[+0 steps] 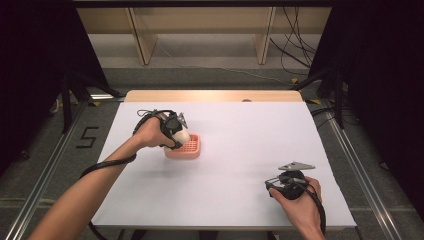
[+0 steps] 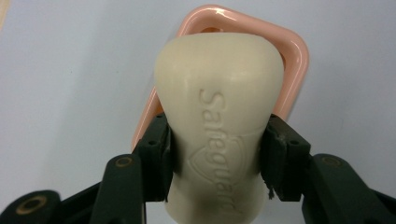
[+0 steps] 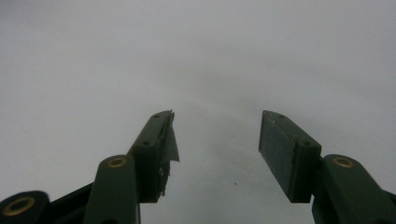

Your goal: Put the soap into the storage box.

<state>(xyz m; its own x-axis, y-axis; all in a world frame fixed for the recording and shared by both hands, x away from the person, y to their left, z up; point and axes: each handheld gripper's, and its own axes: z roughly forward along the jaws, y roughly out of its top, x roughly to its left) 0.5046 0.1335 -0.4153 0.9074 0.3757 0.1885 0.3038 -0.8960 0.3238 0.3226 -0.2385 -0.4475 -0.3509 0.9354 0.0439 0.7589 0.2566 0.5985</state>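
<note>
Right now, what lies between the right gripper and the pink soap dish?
Nothing: the high view shows bare white table between the right gripper and the soap dish.

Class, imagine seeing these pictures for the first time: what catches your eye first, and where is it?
The cream soap bar stands out, clamped in the left gripper just above the pink soap dish left of the table's centre. Next, the right gripper near the front right edge, its jaws apart over bare white tabletop.

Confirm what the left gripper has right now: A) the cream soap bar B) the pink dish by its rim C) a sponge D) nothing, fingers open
A: the left gripper is clamped on the cream soap bar, held over the pink soap dish.
</note>
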